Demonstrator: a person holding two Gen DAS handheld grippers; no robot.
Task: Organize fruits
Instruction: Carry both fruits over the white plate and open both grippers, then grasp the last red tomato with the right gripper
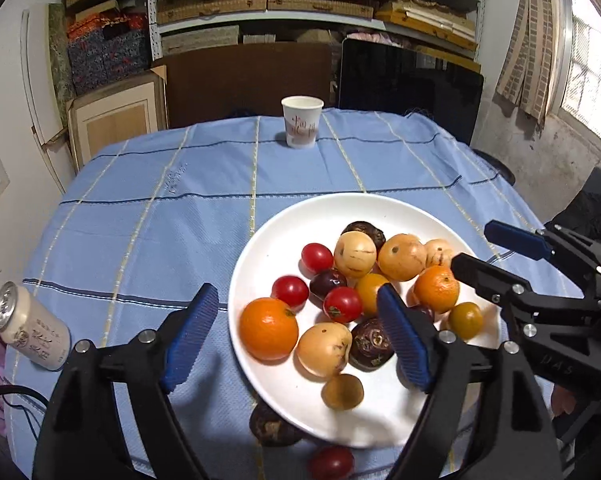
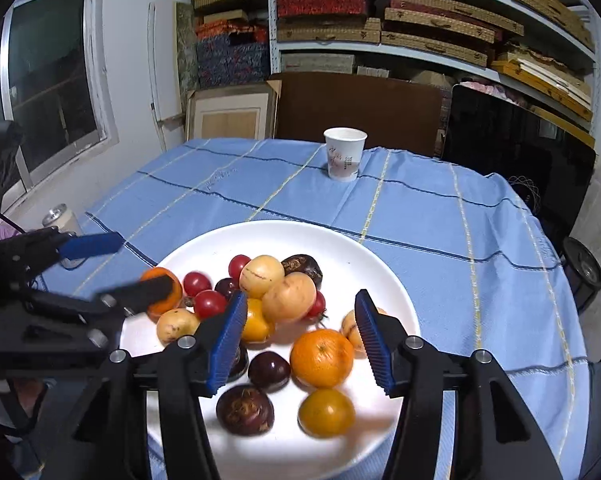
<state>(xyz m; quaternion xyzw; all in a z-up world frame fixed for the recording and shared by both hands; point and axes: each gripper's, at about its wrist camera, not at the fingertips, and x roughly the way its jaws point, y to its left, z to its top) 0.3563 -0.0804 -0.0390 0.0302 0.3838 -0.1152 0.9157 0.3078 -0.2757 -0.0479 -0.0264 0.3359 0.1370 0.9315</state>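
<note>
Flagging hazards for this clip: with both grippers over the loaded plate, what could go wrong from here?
1. The white plate is crowded, and round fruit such as the big orange lies near its rim; a nudge from the open left gripper could roll it off.
2. A dark fruit and a red tomato already lie on the cloth by the table's near edge and may fall.
3. The right gripper works close beside the left; they could collide.

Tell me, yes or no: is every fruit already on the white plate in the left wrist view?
No: a red tomato and a dark fruit lie on the blue tablecloth beside the white plate.
</note>
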